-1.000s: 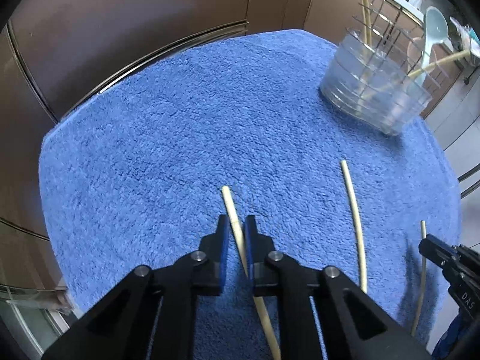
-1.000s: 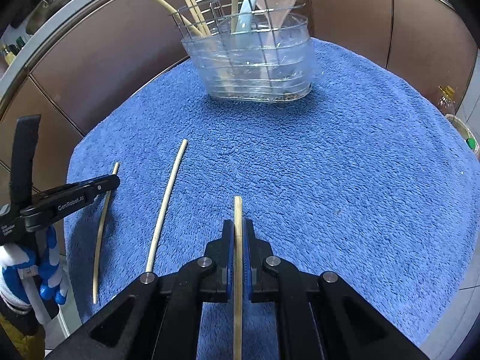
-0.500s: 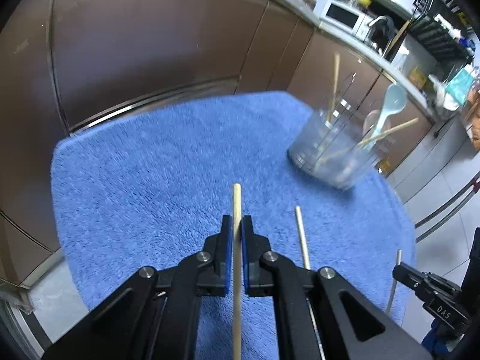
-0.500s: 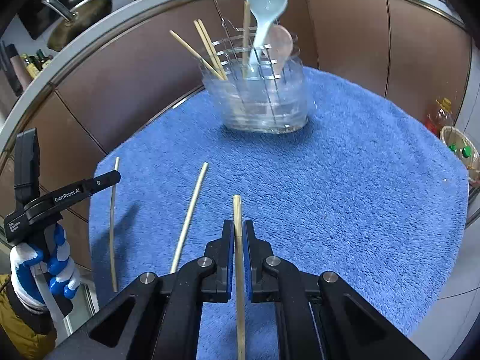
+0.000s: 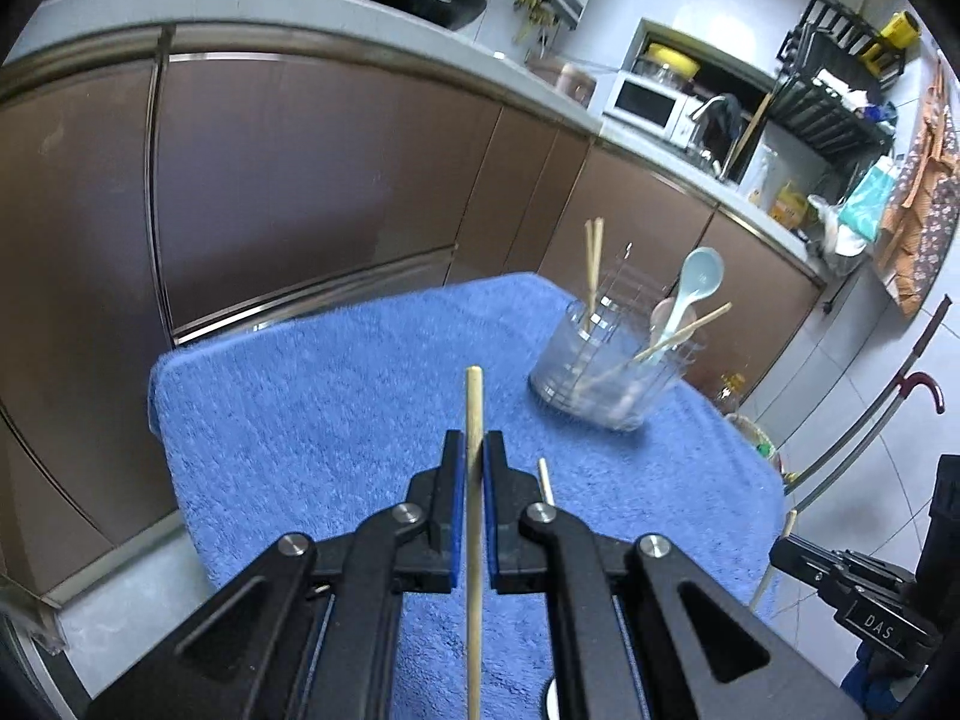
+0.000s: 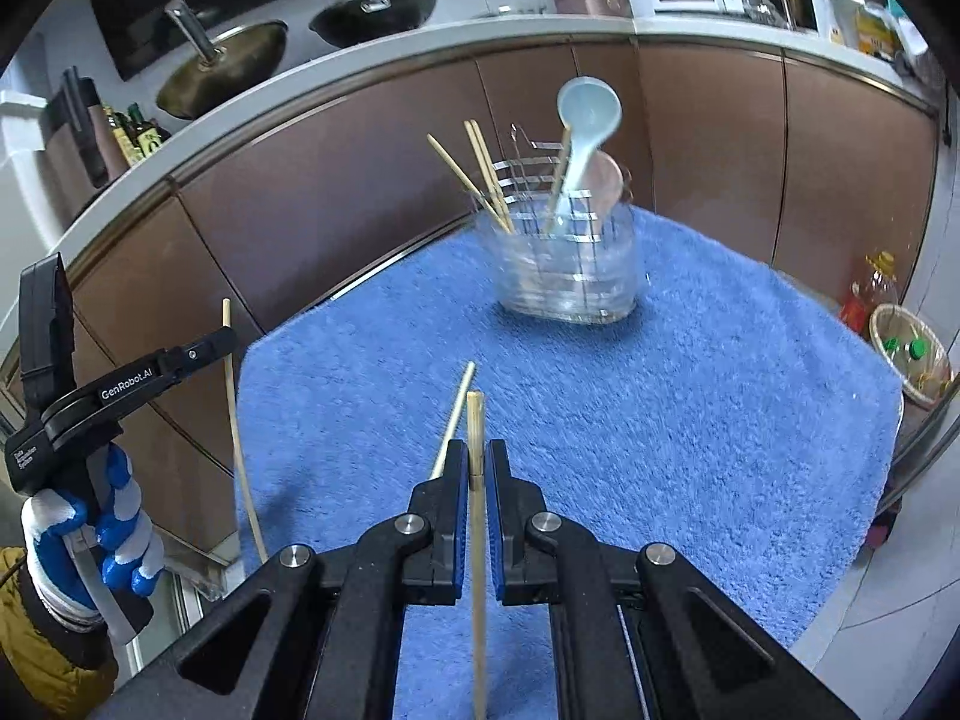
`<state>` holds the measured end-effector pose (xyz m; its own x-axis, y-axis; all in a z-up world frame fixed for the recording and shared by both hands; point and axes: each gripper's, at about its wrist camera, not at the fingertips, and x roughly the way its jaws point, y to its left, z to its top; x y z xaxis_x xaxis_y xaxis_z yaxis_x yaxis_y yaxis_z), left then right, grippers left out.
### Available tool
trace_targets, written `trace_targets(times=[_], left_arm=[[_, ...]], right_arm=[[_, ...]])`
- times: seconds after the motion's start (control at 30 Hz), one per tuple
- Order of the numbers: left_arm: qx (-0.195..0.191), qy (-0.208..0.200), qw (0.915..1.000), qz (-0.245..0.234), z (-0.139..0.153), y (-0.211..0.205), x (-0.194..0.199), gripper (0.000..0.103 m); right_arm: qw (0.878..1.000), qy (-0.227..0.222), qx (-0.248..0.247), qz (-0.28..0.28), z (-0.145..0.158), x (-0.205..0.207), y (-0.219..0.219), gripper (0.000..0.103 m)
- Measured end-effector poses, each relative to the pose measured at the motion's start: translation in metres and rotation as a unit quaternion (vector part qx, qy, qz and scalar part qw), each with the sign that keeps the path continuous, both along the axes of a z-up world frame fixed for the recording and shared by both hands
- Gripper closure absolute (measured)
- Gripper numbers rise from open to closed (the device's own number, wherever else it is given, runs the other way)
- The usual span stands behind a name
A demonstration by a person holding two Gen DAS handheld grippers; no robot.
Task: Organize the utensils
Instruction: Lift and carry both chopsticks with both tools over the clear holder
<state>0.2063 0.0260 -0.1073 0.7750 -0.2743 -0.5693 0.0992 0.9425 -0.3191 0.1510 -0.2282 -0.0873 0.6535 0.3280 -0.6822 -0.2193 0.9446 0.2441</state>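
My left gripper (image 5: pixel 473 457) is shut on a wooden chopstick (image 5: pixel 473 408) and holds it above the blue towel (image 5: pixel 312 396). My right gripper (image 6: pixel 476 463) is shut on another chopstick (image 6: pixel 476 420), also lifted. A third chopstick (image 6: pixel 454 414) lies on the towel just left of my right gripper; it also shows in the left wrist view (image 5: pixel 545 479). The clear utensil holder (image 6: pixel 567 276) stands at the far side of the towel with several chopsticks and a pale blue spoon (image 6: pixel 585 120) in it. In the right wrist view the left gripper (image 6: pixel 204 351) holds its chopstick (image 6: pixel 235 420) upright.
Brown cabinet fronts (image 5: pixel 300 180) surround the towel-covered table. Woks sit on the counter (image 6: pixel 240 60) behind. A basket with bottles (image 6: pixel 909 354) stands on the floor to the right. The right gripper's tip (image 5: pixel 798 558) shows at the left view's lower right.
Both grippers have risen from the towel, each lifting its chopstick. The left jaws closed tight on theirs. The holder now looks farther and lower in both views.
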Motion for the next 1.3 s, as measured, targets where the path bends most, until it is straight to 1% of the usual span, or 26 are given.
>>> trace_targets(times=[0.1, 0.2, 0.33, 0.53, 0.57, 0.63, 0.7, 0.77, 0.87, 1.0, 1.1, 1.23, 1.3], left_arm=[[-0.009, -0.012, 0.9999, 0.001, 0.013, -0.001, -0.002, 0.098], [-0.011, -0.025, 0.9996, -0.001, 0.029, -0.006, 0.005, 0.098], [-0.008, -0.048, 0.9988, -0.009, 0.056, -0.019, 0.024, 0.098], [-0.022, -0.101, 0.9941, -0.033, 0.112, -0.048, 0.069, 0.098], [-0.026, -0.111, 0.9928, -0.036, 0.122, -0.054, 0.078, 0.098], [-0.038, -0.130, 0.9900, -0.040, 0.138, -0.065, 0.097, 0.098], [-0.045, -0.144, 0.9878, -0.038, 0.149, -0.075, 0.117, 0.098], [-0.049, -0.156, 0.9861, -0.033, 0.155, -0.086, 0.140, 0.098], [-0.054, -0.159, 0.9854, -0.028, 0.153, -0.101, 0.169, 0.098], [-0.059, -0.152, 0.9863, -0.023, 0.139, -0.118, 0.203, 0.098], [-0.049, -0.150, 0.9874, -0.017, 0.124, -0.129, 0.220, 0.098], [-0.025, -0.156, 0.9874, 0.001, 0.103, -0.138, 0.233, 0.098], [-0.023, -0.152, 0.9881, 0.008, 0.090, -0.141, 0.240, 0.098]], right_arm=[[1.000, -0.017, -0.002, 0.006, 0.012, -0.001, 0.002, 0.097], [0.999, -0.038, 0.003, 0.011, 0.026, 0.005, -0.002, 0.097], [0.997, -0.077, 0.008, 0.015, 0.057, 0.020, -0.012, 0.097], [0.989, -0.146, 0.022, 0.011, 0.111, 0.054, -0.025, 0.097], [0.987, -0.162, 0.022, 0.010, 0.122, 0.062, -0.026, 0.097], [0.983, -0.180, 0.027, 0.011, 0.136, 0.073, -0.028, 0.097], [0.980, -0.198, 0.030, 0.011, 0.149, 0.090, -0.029, 0.097], [0.977, -0.210, 0.023, 0.009, 0.155, 0.105, -0.029, 0.097], [0.976, -0.219, 0.010, 0.004, 0.156, 0.128, -0.029, 0.097], [0.976, -0.217, -0.001, -0.005, 0.144, 0.153, -0.030, 0.097], [0.978, -0.208, 0.000, -0.007, 0.130, 0.166, -0.033, 0.097], [0.980, -0.198, -0.013, -0.018, 0.111, 0.180, -0.033, 0.097], [0.981, -0.190, -0.017, -0.021, 0.097, 0.186, -0.031, 0.097]])
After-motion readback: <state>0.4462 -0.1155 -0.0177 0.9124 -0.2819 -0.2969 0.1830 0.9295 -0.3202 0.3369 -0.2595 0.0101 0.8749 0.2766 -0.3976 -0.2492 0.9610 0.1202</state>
